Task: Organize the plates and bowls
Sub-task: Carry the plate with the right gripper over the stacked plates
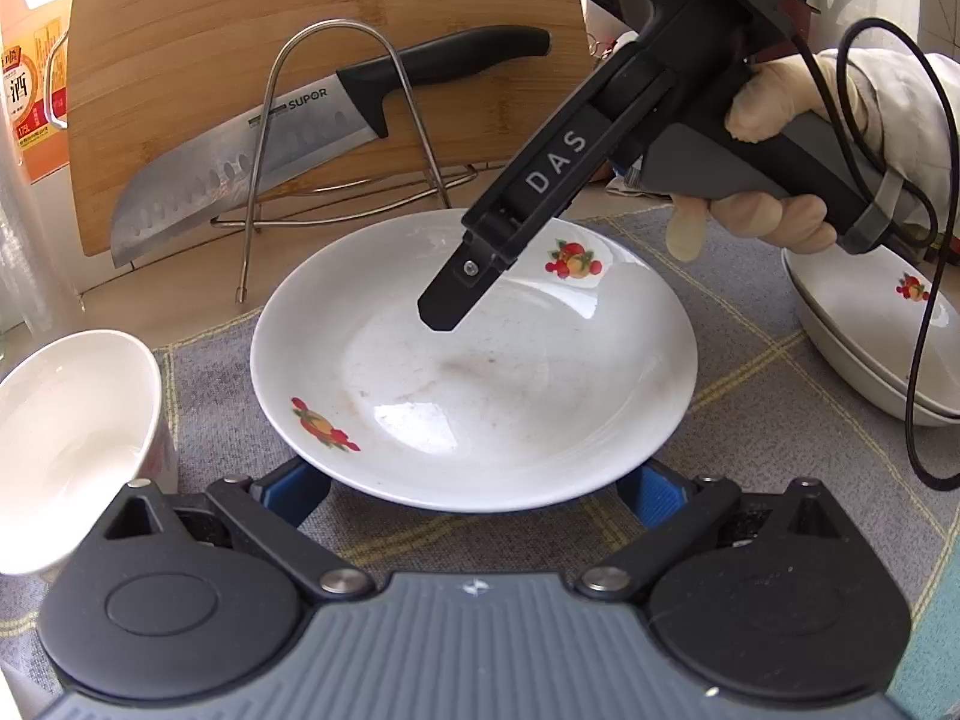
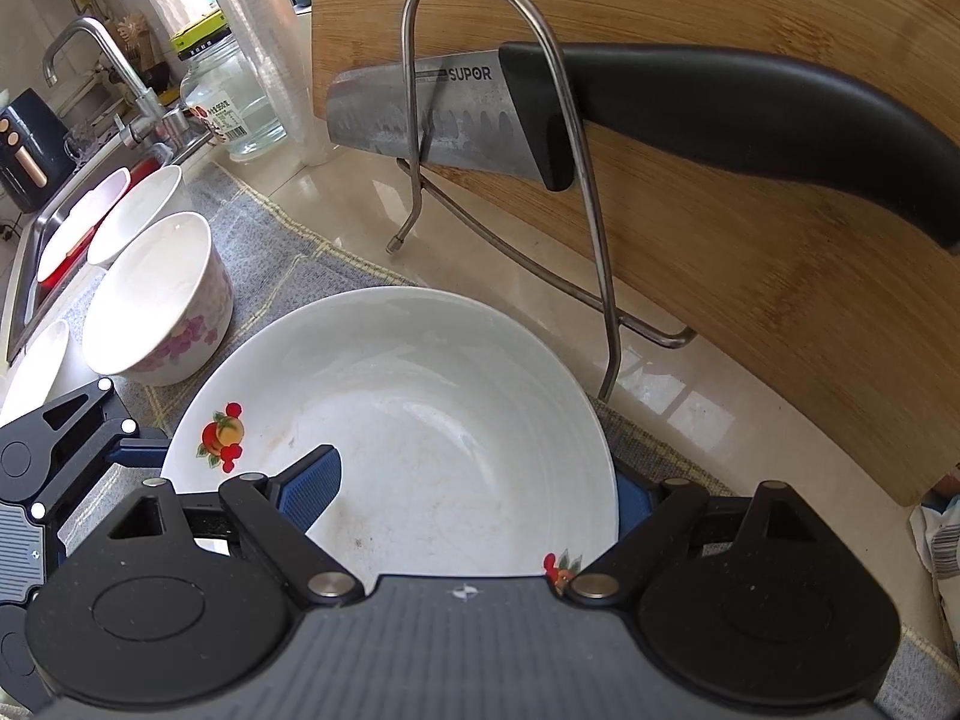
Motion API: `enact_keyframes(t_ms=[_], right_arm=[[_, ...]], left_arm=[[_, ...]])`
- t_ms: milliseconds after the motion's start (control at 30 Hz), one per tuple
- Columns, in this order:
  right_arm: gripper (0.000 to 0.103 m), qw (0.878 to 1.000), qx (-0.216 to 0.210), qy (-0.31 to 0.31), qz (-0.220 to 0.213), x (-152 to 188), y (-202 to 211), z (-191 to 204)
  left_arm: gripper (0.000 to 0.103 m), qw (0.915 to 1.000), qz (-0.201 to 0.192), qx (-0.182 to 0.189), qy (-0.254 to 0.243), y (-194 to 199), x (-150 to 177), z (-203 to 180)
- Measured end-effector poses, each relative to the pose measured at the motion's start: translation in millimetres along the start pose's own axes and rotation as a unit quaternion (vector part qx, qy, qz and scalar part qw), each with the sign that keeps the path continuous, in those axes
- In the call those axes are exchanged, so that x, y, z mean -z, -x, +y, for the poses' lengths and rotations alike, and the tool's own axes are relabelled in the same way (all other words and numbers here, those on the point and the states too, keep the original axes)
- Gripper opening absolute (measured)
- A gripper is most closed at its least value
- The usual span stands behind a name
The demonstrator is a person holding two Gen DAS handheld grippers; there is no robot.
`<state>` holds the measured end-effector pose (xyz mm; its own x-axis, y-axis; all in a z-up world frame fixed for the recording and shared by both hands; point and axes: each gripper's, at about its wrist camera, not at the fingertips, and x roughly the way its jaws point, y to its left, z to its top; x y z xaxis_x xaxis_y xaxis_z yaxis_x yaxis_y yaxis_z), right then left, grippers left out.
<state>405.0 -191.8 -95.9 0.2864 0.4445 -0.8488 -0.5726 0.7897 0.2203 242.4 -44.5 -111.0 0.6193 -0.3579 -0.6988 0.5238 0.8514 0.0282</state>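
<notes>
A white plate [image 1: 480,372] with fruit decals lies on the grey checked cloth [image 1: 750,420]. My left gripper [image 1: 471,495] is open, and its blue fingertips are tucked under the plate's near rim on both sides. My right gripper [image 1: 444,312], in a gloved hand [image 1: 756,216], comes down from the upper right over the plate. In the right wrist view the right gripper [image 2: 474,498] is open astride the plate [image 2: 420,408]. One pad is over the plate's hollow, the other outside its rim. A white bowl [image 1: 66,438] stands at the left.
Behind the plate a wire rack [image 1: 336,120] holds a bamboo cutting board [image 1: 240,18] and a black-handled knife [image 1: 252,162]. More fruit-print plates [image 1: 870,348] are stacked at the right. A floral bowl [image 2: 162,300] and another bowl [image 2: 138,210] stand beside the sink [image 2: 36,264] and tap [image 2: 120,72].
</notes>
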Motion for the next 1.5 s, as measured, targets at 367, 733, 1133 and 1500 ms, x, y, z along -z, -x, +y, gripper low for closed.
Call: enact_keyframes(t_ms=[367,733,1133,1500], right_arm=[[0.093,1.000,-0.006,-0.002,-0.008,11.1,18.6,19.0],[0.093,1.000,-0.019,-0.013,-0.016,35.1,40.4,42.0],[0.093,0.999,-0.017,-0.013,-0.033,57.6,67.4,60.1],[0.093,0.998,-0.005,-0.025,-0.055,80.3,94.6,61.0]], left_arm=[[0.100,1.0000,0.003,-0.001,-0.002,21.2,4.2,-7.3],[0.100,0.9999,0.011,-0.004,-0.008,48.4,10.8,-19.8],[0.100,0.9992,0.006,-0.010,-0.038,78.1,13.4,-38.7],[0.100,0.9978,-0.002,-0.003,-0.066,92.9,10.7,-61.5]])
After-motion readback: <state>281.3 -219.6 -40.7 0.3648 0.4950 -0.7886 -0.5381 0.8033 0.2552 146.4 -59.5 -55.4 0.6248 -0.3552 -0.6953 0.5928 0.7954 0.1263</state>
